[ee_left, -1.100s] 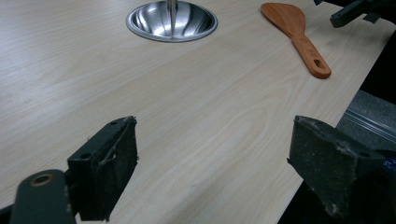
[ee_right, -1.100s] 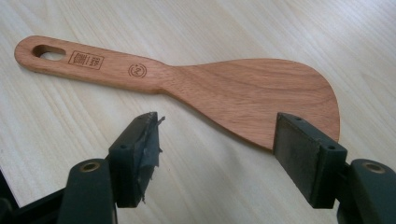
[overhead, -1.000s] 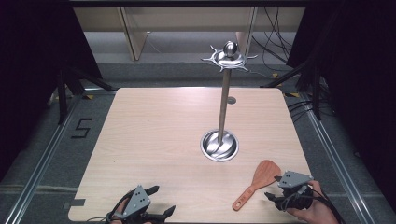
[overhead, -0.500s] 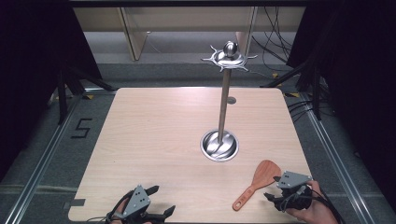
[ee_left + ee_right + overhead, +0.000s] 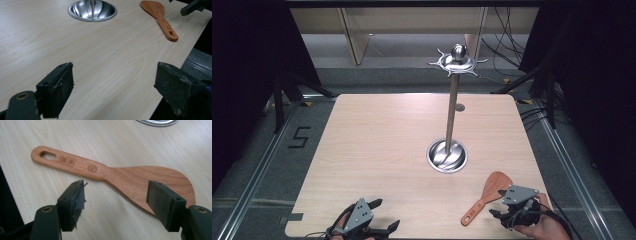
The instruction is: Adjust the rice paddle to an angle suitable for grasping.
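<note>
A wooden spatula (image 5: 487,197) lies flat near the table's front right corner, blade away from me, with a hanging hole in its handle (image 5: 48,155). My right gripper (image 5: 498,204) is just to its right, low over the table. In the right gripper view its jaws stand open (image 5: 117,200) in front of the spatula (image 5: 120,175), one near the neck and one over the blade's edge, with nothing pressed between them. My left gripper (image 5: 384,214) rests open at the front left (image 5: 115,87) over bare wood. The spatula (image 5: 160,17) lies far ahead of it.
A tall steel stand (image 5: 452,110) rises from a round dish base (image 5: 447,156) at the table's (image 5: 377,150) centre right, topped by a ring of hooks (image 5: 457,62). The table edge runs close behind both hands. Dark curtains and cables surround the table.
My right gripper has edged slightly left, closer to the spatula. The left gripper, spatula and stand have not moved.
</note>
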Available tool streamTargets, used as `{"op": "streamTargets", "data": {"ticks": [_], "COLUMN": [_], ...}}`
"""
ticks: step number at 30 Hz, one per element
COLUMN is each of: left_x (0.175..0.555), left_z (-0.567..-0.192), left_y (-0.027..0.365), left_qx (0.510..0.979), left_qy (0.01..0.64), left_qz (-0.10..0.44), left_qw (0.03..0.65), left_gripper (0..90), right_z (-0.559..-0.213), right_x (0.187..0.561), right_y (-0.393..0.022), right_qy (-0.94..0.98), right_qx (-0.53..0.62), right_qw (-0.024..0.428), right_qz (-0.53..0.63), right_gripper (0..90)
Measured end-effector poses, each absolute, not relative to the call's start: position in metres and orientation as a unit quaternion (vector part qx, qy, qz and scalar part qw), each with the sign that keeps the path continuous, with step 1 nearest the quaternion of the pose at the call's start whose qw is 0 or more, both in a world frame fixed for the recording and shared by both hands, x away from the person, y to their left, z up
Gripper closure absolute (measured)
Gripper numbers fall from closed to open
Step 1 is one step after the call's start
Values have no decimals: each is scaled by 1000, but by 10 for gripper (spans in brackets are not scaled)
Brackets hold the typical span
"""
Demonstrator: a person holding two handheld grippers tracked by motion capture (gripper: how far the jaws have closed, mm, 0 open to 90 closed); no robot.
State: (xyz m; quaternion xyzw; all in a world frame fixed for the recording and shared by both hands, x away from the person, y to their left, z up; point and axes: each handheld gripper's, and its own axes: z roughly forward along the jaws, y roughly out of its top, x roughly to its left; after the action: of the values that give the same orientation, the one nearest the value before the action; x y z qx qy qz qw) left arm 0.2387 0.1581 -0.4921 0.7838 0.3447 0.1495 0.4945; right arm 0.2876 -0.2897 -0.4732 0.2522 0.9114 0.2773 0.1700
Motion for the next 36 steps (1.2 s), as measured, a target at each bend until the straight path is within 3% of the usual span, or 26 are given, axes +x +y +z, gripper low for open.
{"op": "streamTargets", "data": {"ticks": [12, 36], "left_x": [239, 239], "left_z": [-492, -492], "left_y": [158, 158], "left_qx": [785, 784], "left_qy": [343, 343], "left_qz": [149, 147], "left_qw": [494, 497], "left_gripper": [147, 147], "right_z": [-475, -490], "right_x": [287, 312], "right_y": [-266, -226], "right_qy": [924, 966], "right_qx": [186, 94], "right_qw": [146, 84], "right_qz": [300, 228], "right_gripper": [262, 287]}}
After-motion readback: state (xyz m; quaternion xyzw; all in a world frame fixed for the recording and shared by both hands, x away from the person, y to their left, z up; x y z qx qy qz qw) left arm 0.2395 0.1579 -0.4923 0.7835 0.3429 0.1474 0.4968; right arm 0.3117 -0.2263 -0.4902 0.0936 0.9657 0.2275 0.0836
